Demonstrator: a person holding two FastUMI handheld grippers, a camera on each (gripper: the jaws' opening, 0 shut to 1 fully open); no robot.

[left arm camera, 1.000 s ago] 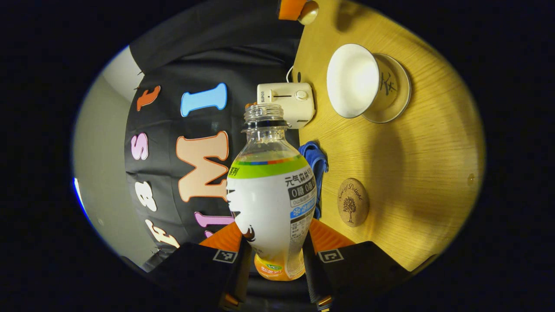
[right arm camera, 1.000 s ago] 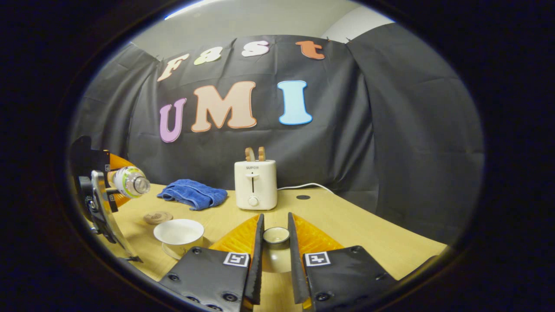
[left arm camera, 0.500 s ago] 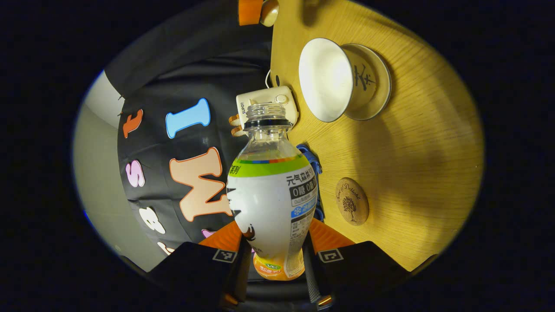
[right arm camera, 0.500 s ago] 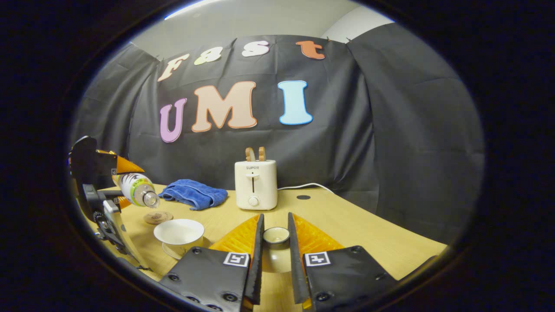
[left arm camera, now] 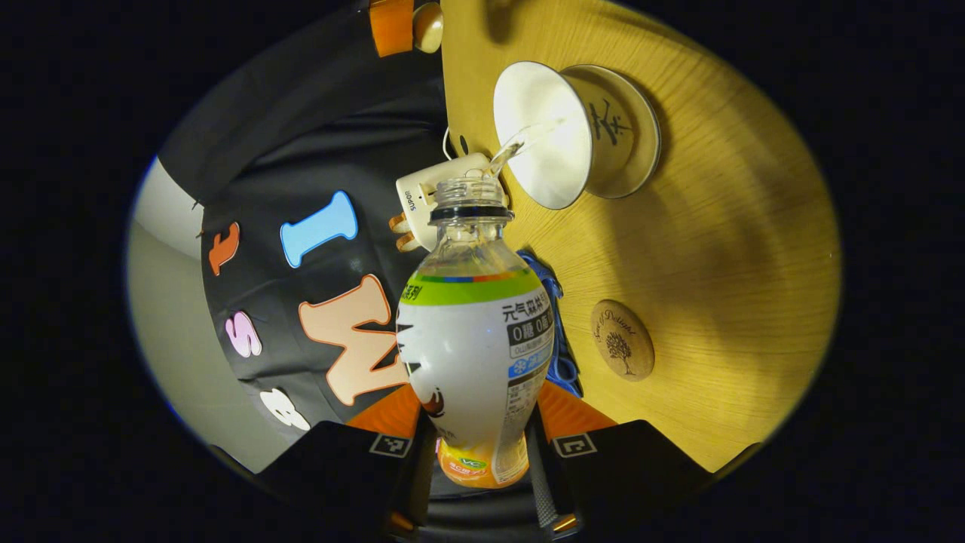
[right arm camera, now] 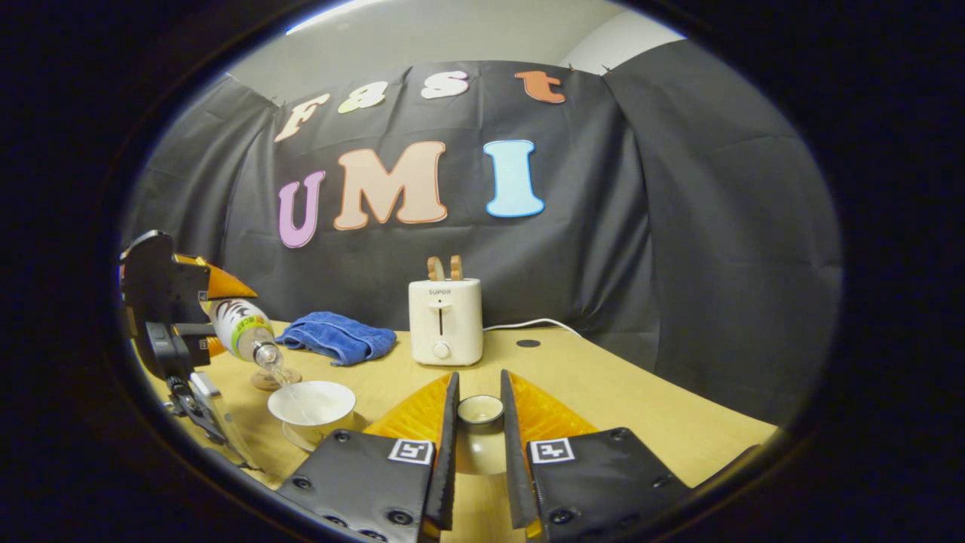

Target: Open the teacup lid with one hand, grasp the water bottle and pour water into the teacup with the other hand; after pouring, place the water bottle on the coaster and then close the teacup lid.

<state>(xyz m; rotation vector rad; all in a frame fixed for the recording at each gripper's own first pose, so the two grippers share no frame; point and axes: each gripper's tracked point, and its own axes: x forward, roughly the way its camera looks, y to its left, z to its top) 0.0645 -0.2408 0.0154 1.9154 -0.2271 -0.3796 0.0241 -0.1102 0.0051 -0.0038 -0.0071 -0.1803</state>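
You had the pour under way at this point. Your left gripper was clamped on the lower body of the water bottle, both fingers pressed against its sides, and the bottle was tipped so its open mouth hung just above the rim of the teacup; a thin stream of water ran from the mouth into the white bowl. In the right gripper view the same bottle slanted down toward the teacup, which sat on its saucer on the wooden table. Your right gripper held the teacup lid by its knob, jaws closed on it, raised off the cup and well to the side of it. So the lid was already off, the bottle was grasped, and the filling was in progress; how full the cup was could not be judged from these views. The round cork coaster lay bare on the table near the cup, beside the blue towel, with the white toaster farther back. What you had left, by my reading: finish the pour, right the bottle, stand it on the coaster, then bring the lid back over the cup and set it down.
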